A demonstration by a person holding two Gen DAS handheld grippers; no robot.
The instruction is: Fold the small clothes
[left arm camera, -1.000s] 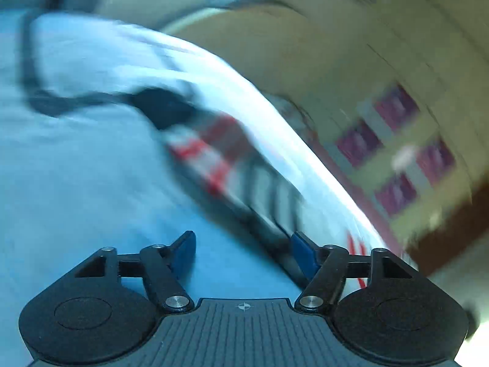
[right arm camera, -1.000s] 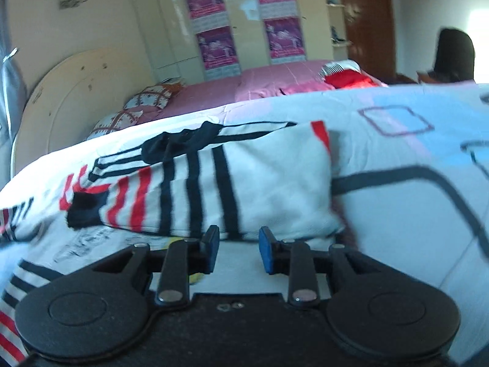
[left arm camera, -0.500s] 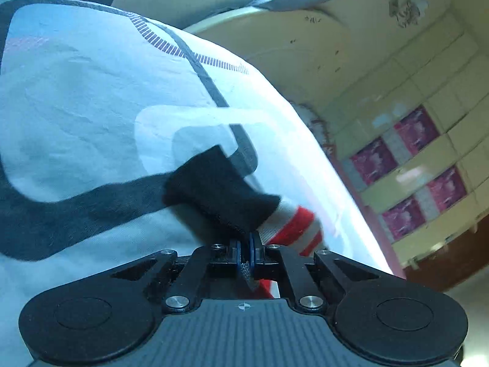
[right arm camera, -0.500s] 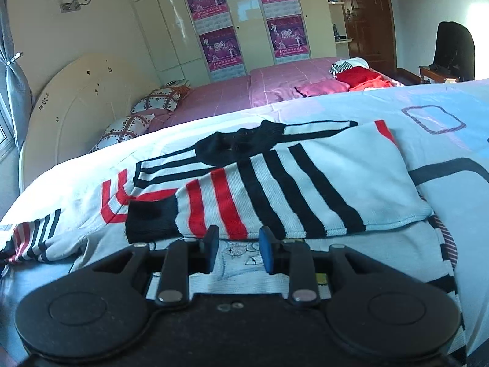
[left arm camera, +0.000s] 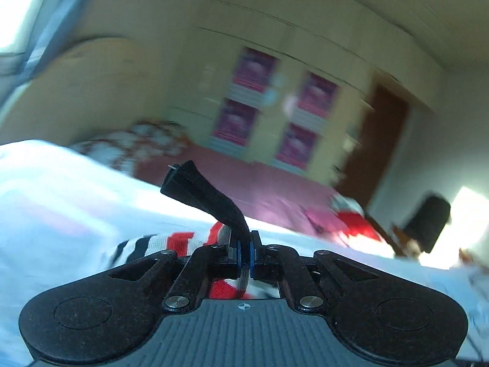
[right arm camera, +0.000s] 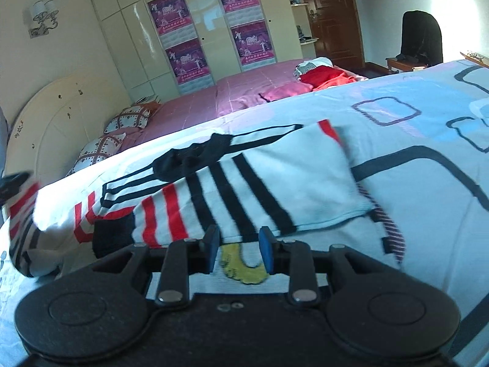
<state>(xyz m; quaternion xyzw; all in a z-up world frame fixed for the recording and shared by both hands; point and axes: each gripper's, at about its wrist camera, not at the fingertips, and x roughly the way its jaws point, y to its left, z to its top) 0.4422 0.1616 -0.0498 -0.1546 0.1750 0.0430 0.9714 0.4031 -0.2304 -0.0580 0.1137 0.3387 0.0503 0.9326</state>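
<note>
The left gripper [left arm camera: 244, 252] is clamped on the sweater's black cuff [left arm camera: 207, 195], lifting that sleeve [right arm camera: 21, 214] off the bed's [right arm camera: 397, 183] left edge. The right gripper [right arm camera: 238, 252] hangs apart and empty over the sweater's body [right arm camera: 290, 177]. The folded sleeve [right arm camera: 214, 205] lies across it, left to right, so the lifted sleeve must likely travel rightward.

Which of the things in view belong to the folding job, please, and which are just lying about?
Belongs to the job:
- striped sweater
- its black cuff, pinched in the left hand-held gripper
- right hand-held gripper, open
- patterned bedsheet

Just lying about:
- red clothes
- patterned pillows
- black chair
</note>
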